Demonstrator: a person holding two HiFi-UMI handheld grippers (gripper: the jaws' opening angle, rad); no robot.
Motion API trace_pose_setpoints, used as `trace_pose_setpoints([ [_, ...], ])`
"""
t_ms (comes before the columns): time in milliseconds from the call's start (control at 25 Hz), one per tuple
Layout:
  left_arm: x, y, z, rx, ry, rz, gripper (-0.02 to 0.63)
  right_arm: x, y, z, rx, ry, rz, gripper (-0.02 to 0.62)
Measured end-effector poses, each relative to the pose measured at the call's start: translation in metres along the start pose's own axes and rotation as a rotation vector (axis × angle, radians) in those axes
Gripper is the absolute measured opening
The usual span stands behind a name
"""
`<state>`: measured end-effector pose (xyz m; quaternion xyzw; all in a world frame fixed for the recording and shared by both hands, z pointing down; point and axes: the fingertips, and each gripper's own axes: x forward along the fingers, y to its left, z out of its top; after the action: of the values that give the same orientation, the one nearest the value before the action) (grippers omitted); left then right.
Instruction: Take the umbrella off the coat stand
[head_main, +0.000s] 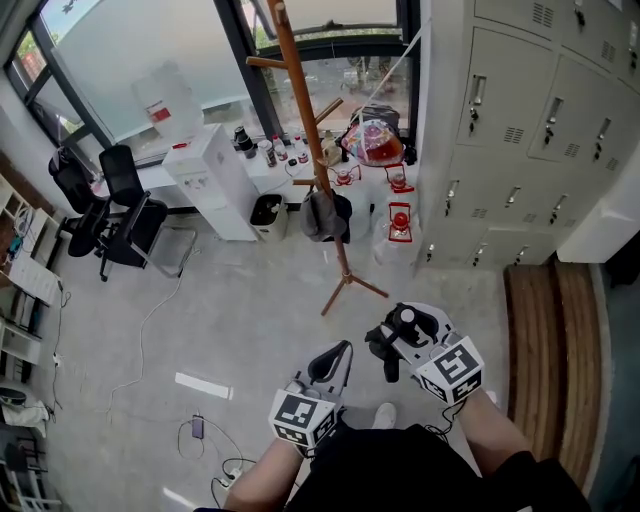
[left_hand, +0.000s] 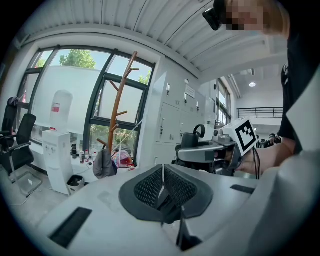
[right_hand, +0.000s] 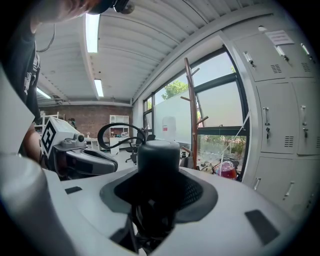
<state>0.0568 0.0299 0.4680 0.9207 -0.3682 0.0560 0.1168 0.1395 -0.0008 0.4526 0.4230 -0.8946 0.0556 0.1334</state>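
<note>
The wooden coat stand (head_main: 305, 120) rises from the concrete floor ahead of me, with a grey bag (head_main: 322, 215) hanging low on it. It also shows in the left gripper view, coat stand (left_hand: 117, 105) and bag (left_hand: 104, 164), and the coat stand (right_hand: 191, 110) shows in the right gripper view. My right gripper (head_main: 392, 345) is shut on a folded black umbrella (head_main: 403, 330) with a strap loop, well short of the stand. That umbrella (right_hand: 157, 160) fills the jaws in the right gripper view. My left gripper (head_main: 340, 352) is beside it, jaws shut together and empty (left_hand: 163, 175).
A white water dispenser (head_main: 215, 175) and a bin (head_main: 267, 212) stand left of the stand, with black office chairs (head_main: 125, 205) farther left. Grey lockers (head_main: 520, 130) line the right, red lanterns (head_main: 400, 222) at their foot. A wooden bench (head_main: 550, 330) lies right; cables (head_main: 200, 430) trail at the lower left.
</note>
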Motion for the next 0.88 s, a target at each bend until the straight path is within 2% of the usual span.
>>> trace_pose_setpoints([
  [880,-0.0101,-0.0097,-0.0010,0.022,0.000,0.006,0.021,-0.0048,0.0103,-0.0055,0.012,-0.007,0.006,0.233],
])
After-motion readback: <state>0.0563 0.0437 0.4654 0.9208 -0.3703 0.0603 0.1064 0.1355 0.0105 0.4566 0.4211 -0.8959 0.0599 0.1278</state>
